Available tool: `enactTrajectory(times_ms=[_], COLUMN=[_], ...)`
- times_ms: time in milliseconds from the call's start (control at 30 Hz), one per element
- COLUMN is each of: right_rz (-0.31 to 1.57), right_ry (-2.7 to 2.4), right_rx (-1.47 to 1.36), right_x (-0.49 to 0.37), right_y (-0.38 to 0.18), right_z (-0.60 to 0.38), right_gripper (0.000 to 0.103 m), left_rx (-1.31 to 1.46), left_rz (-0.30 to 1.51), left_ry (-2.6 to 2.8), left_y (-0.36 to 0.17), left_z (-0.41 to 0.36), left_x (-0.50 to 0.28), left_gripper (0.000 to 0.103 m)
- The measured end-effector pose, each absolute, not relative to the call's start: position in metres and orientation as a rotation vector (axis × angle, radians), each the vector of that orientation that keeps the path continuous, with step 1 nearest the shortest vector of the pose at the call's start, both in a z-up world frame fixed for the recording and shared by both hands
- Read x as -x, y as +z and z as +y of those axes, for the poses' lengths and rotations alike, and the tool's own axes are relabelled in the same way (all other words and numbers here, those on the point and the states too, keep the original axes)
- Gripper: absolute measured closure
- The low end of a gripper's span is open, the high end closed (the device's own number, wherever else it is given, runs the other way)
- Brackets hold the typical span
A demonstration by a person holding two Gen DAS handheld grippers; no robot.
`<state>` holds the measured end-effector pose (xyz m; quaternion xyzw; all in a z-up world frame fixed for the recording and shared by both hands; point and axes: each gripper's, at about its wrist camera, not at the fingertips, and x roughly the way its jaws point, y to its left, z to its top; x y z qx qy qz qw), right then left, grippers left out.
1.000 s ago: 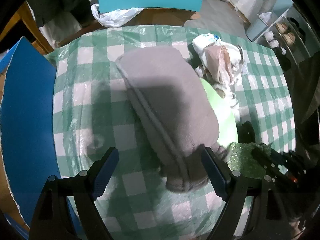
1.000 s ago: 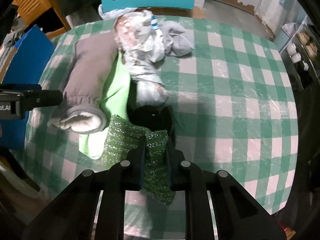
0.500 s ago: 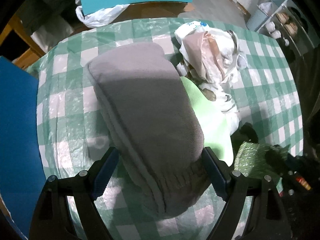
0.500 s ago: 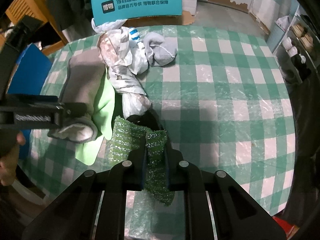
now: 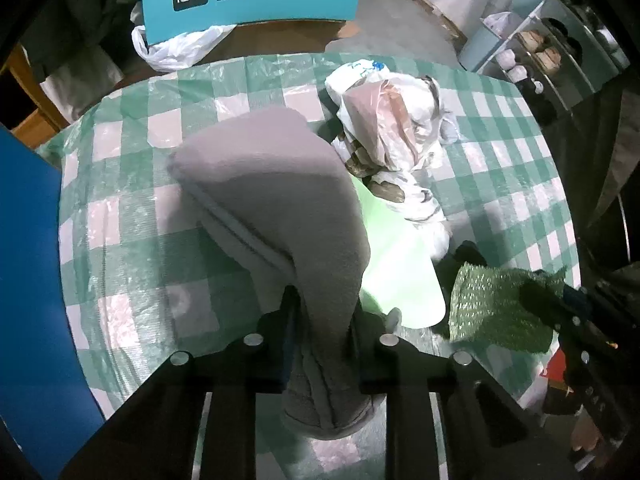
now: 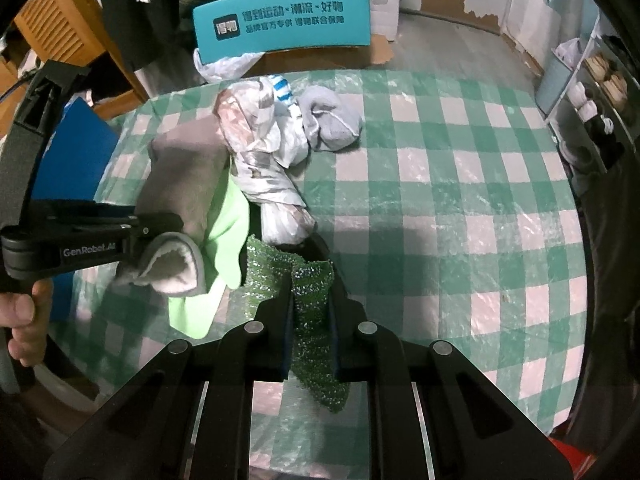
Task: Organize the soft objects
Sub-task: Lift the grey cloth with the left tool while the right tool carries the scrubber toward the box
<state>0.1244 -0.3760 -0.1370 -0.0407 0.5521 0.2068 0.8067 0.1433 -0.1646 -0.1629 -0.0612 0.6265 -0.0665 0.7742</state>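
Left claw (image 5: 324, 320), its jaws just closed on the cuff of the grey fleece garment (image 5: 276, 200) lying on the checked worktop (image 6: 440, 208), and right claw (image 6: 310, 312), clamping the green glitter cloth (image 6: 308, 280), should each lift slowly, clear of the lime cloth (image 5: 400, 264) beneath.

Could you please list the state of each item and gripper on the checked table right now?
left gripper: jaws just closed, pinching the grey fleece piece.
grey fleece piece: cuff end clamped, the rest lying on the tablecloth.
right gripper: shut on the green glitter cloth.
green glitter cloth: clamped, drooping past the fingers.
light green cloth: flat, partly under the fleece.
plastic bags: crumpled in a heap.
grey sock: bunched, loose.
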Motion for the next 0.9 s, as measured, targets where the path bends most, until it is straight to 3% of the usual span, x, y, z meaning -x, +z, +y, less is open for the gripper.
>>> enactTrajectory(times_ms=[900], right_rz=[1.049], right_ry=[0.458], right_rx=[0.087], right_x=[-0.111], right_y=[-0.073], right_z=[-0.35], right_gripper=[0.091], left_rx=[0.026], left_rz=[1.118], left_ry=[-0.139], left_y=[-0.066], left_z=[-0.12], left_x=[-0.084], left_gripper=[0.085])
